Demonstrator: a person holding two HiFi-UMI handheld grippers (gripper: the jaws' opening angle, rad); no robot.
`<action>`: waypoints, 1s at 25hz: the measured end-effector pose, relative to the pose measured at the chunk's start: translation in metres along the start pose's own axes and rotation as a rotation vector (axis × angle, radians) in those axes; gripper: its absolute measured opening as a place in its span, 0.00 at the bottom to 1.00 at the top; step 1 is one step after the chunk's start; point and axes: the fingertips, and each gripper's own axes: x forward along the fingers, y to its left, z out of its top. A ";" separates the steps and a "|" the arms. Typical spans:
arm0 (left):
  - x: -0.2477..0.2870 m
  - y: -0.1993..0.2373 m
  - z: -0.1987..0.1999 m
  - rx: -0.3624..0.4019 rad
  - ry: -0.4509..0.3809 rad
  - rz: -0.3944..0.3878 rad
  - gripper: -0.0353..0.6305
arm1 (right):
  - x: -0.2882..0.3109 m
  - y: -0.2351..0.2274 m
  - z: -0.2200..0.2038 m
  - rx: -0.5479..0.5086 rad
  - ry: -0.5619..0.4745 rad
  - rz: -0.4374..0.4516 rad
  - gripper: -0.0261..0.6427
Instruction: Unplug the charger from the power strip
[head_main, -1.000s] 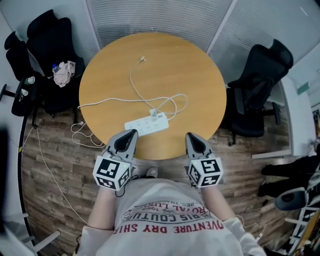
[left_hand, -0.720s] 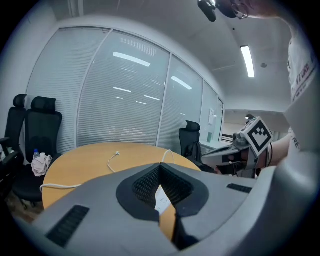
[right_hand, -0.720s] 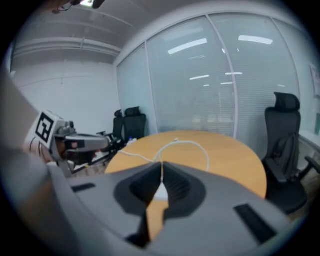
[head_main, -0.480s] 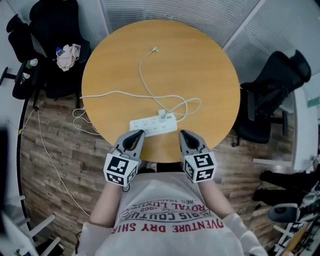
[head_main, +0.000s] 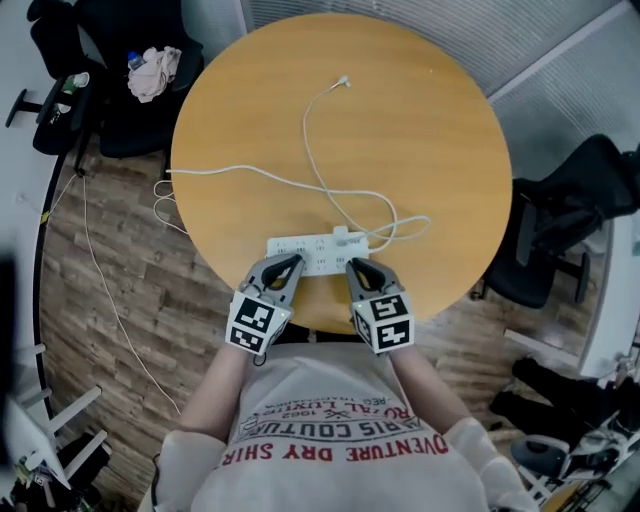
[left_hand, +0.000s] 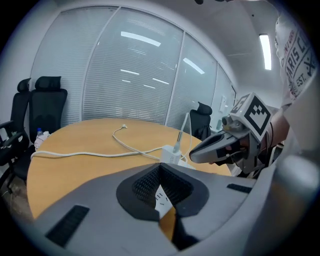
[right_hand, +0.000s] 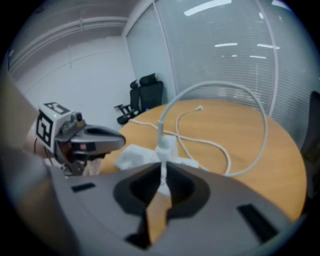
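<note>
the charger (head_main: 344, 237), a small white block, is seen plugged upright into the power strip (head_main: 310, 254), toward the strip's right end, just below the centre of the head view. a white cable (right_hand: 250, 100) is seen rising from the charger's top in a tall arc.

the strip is laid lengthwise near the lower edge of the round wooden table (head_main: 440, 120). white leads are looped just right of the strip. one is run up the tabletop to a loose connector (head_main: 343, 80) in the upper middle of the frame. another is carried left, over the table's left edge and down to the plank floor (head_main: 110, 290). which lead belongs to the charger cannot be told from above.

the left gripper (head_main: 291, 264) is held just below the strip's left half, pointed at it. its jaws are brought together with nothing between them, and the strip's sockets are glimpsed beyond the tips. the right gripper (head_main: 353, 267) is held just below the strip, under the charger. its jaws are likewise closed and empty, and the charger is lined up straight beyond them in the right gripper view. whether either tip touches the strip cannot be made out.

a white shirt (head_main: 330, 440) with red print fills the lower middle of the head view. black office chairs are stood at the upper left (head_main: 110, 50) and at the right (head_main: 570, 220), with a pale cloth (head_main: 156, 72) left on the former.
</note>
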 end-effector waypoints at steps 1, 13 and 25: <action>0.006 0.000 -0.007 0.009 0.014 -0.006 0.10 | 0.007 0.002 -0.006 -0.009 0.032 0.008 0.08; 0.047 0.015 -0.035 0.070 0.153 0.068 0.10 | 0.055 0.003 -0.002 -0.002 0.136 -0.013 0.31; 0.059 0.009 -0.052 0.127 0.330 0.061 0.10 | 0.066 -0.002 -0.005 0.037 0.117 -0.165 0.30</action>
